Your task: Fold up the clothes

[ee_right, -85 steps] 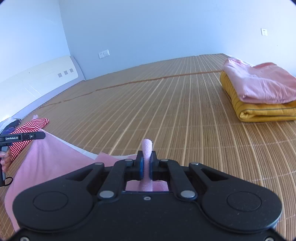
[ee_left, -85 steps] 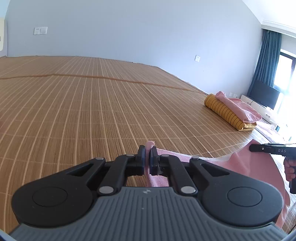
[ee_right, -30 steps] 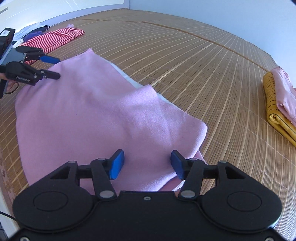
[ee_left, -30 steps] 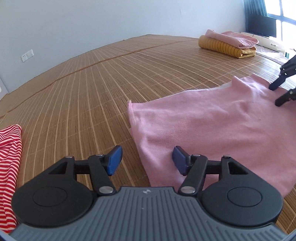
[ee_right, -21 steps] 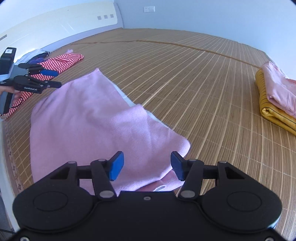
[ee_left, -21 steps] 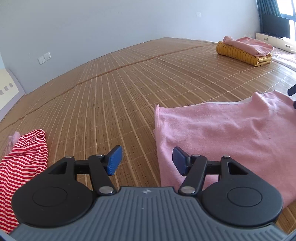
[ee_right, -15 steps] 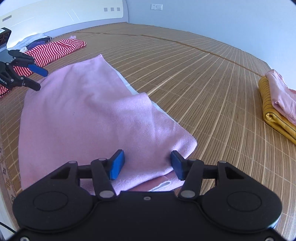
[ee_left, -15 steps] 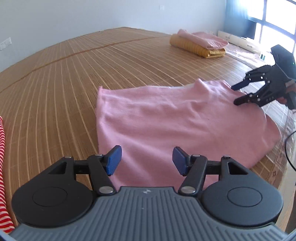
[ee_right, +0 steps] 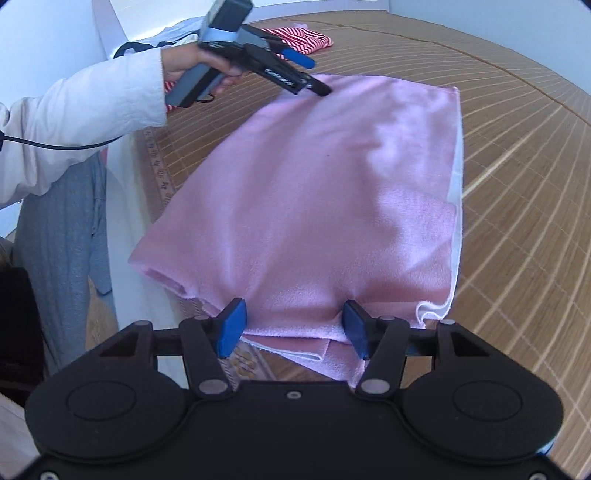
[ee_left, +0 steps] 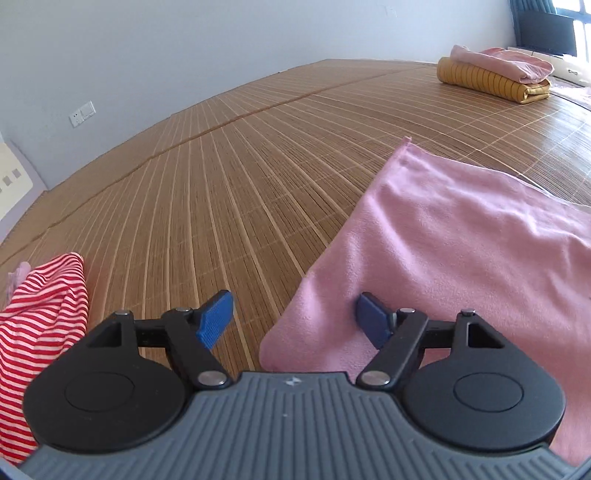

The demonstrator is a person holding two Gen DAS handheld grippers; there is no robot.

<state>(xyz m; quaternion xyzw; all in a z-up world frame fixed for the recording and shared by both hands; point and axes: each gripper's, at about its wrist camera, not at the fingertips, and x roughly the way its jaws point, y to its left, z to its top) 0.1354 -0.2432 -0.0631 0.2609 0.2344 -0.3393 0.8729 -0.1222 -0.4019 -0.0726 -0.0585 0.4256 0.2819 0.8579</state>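
Pink cloth folded flat on the bamboo mat, near edge hanging over the mat's side. Left tongs spread wide, empty, over the cloth's left edge; seen from the right camera, gripped by a hand in a white sleeve. Right tongs spread too, straddling the cloth's near fold. Striped garment off left; folded stack far right.

Bright daylight enters from the window at far right (glare there); fisheye bending curves the edges, and the near pink cloth looks soft.
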